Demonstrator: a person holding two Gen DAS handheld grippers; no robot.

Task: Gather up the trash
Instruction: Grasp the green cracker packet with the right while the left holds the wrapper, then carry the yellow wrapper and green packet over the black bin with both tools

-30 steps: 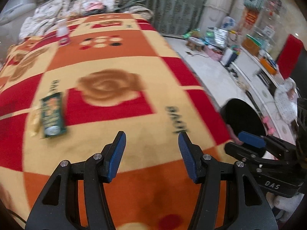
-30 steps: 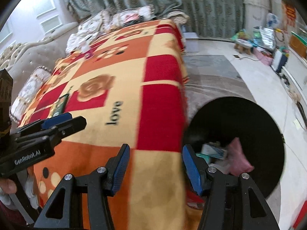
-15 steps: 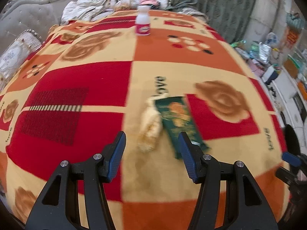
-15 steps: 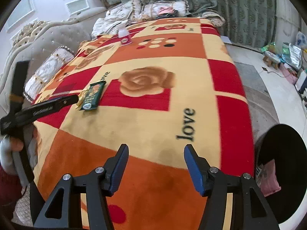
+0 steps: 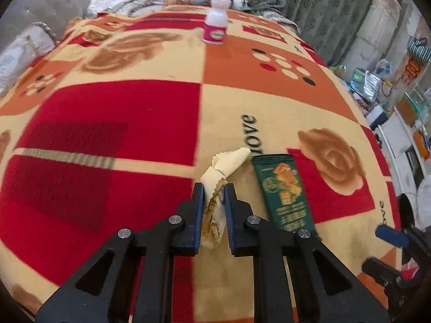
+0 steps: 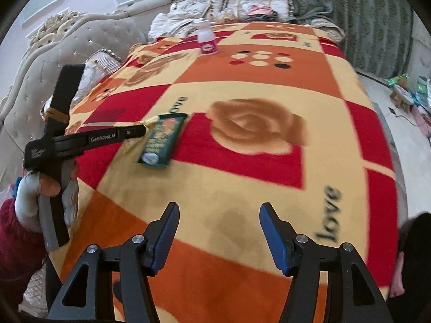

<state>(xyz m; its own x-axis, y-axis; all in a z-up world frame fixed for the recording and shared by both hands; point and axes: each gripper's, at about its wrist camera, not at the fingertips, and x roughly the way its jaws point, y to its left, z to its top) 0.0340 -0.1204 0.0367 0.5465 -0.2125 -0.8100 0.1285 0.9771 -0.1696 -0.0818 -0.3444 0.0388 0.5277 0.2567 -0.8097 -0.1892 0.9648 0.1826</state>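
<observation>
The left hand-held gripper, open a second ago, has clenched on the crumpled yellow paper wrapper lying just left of the green snack packet on the bed's patterned blanket; the right hand-held gripper hangs released.

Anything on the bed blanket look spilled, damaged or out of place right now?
Nothing spilled or damaged. Stray litter: a crumpled yellow wrapper pinched in the left gripper, a flat green snack packet beside it, and an upright white bottle with a pink label far up the blanket.
</observation>
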